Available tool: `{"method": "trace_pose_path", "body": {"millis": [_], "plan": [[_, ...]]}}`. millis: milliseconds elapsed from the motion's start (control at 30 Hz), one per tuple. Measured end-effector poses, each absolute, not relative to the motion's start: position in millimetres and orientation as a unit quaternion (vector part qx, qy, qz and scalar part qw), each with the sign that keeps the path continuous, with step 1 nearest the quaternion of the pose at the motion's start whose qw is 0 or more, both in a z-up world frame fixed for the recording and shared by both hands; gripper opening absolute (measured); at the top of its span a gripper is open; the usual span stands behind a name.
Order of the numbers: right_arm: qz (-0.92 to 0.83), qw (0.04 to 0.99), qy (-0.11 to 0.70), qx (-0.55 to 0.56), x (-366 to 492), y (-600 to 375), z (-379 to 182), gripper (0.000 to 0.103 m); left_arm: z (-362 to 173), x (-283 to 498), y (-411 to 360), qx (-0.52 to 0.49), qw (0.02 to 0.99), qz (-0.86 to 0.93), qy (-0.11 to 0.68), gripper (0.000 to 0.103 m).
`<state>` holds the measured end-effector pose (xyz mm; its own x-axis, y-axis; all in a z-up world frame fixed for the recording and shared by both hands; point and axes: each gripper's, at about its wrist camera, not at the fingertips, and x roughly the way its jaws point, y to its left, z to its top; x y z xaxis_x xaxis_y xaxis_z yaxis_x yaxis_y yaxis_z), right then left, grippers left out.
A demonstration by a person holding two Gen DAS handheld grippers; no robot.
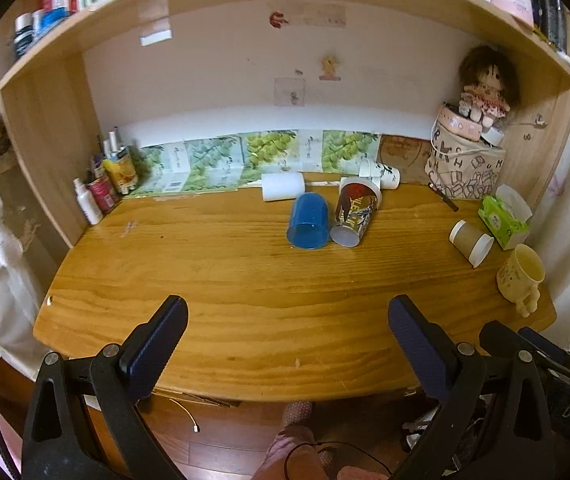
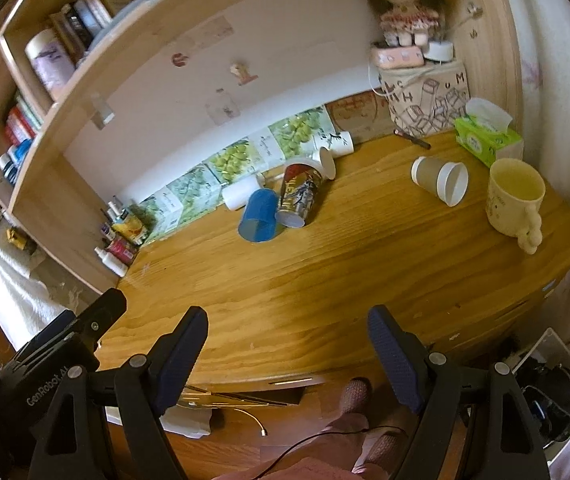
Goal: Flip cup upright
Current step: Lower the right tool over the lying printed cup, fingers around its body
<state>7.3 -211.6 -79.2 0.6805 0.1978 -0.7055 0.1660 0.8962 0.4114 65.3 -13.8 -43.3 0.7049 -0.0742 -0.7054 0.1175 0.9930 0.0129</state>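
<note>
A wooden desk [image 1: 225,280] with a shelf hutch fills both wrist views. At the far left corner stands a cluster of small bottles and tubes [image 1: 103,184], upright against the hutch's side panel. Along the back wall leans a row of paper panels printed with green grapes [image 1: 261,152].

Near the middle of the desk, towards the far side, several cups lie on their sides. A white cylindrical cup [image 1: 283,186] lies furthest back. Just in front of it lies a translucent blue plastic cup [image 1: 309,220], its open mouth facing the near edge. Touching its right side is a printed paper cup with red and dark artwork [image 1: 355,212], also tipped over. Behind that, a white cup with a dark sprig pattern [image 1: 385,174] lies by the wall.

Further right, a brown paper cup with white rims [image 1: 471,242] lies on its side, well apart from the others. Beside it sits a green tissue box [image 1: 505,216], and a cream ceramic mug with a knobbly handle [image 1: 521,276] stands upright near the right edge. A lettered fabric bag [image 1: 465,168] at the far right corner carries a rag doll [image 1: 485,84].

The left gripper [image 1: 287,320] hovers over the near edge, fingers wide apart, holding nothing. The right gripper [image 2: 287,332] does likewise, fingers spread and empty.
</note>
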Motion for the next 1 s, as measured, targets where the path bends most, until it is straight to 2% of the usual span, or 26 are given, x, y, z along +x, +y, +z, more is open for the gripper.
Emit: {"method": "trace_pose_path", "body": {"millis": [733,1000], "plan": [[-0.036,0.831,0.453,0.322,148,-254,-118,0.083,-51,226,-67,0.103,0.872,-0.158,0.451,0.101],[-0.06,0.803,0.467,0.366,181,-276,-136,0.083,-71,275,-95,0.126,0.818,-0.193,0.527,0.101]]}}
